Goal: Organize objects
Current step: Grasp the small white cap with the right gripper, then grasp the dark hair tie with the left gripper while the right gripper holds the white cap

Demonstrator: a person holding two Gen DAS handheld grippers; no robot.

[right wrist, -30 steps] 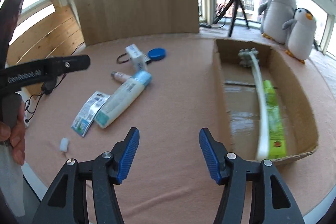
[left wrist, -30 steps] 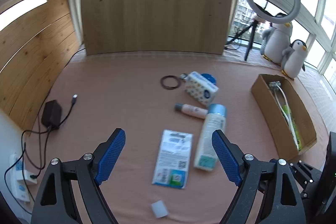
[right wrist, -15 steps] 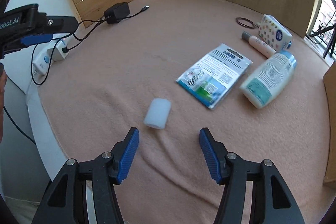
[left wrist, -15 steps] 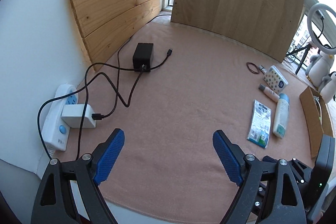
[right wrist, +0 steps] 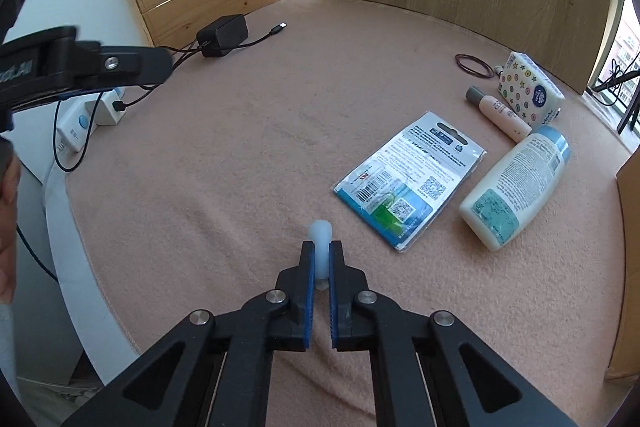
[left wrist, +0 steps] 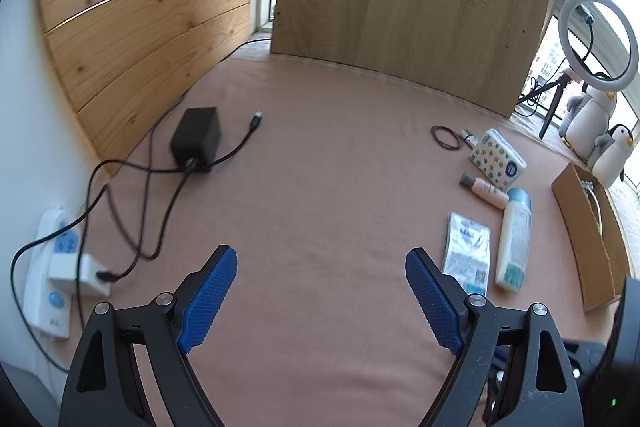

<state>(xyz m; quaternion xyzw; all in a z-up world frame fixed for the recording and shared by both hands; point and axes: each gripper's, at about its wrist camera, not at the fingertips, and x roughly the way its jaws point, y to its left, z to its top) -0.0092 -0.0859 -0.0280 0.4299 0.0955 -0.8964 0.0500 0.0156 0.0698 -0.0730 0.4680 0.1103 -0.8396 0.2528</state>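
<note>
From the left wrist, the left claw (left wrist: 316, 293) hangs wide open over bare bench (left wrist: 320, 167), holding nothing. From the right wrist, the right claw (right wrist: 320, 255) pinches the small white cap (right wrist: 319, 233) (soft-looking, near the bench's front edge); lift it straight, keeping both pads square so it won't squirt out.

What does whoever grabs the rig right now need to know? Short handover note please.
Right gripper: shut on the small white cap, at the mat's near edge.
Left gripper: open, holding nothing, above the mat.
On the mat: flat packet, lotion bottle, small tube, tissue pack, hair tie.
Cardboard box at right already holds some items.
Left: box the cap, then the rest.
</note>
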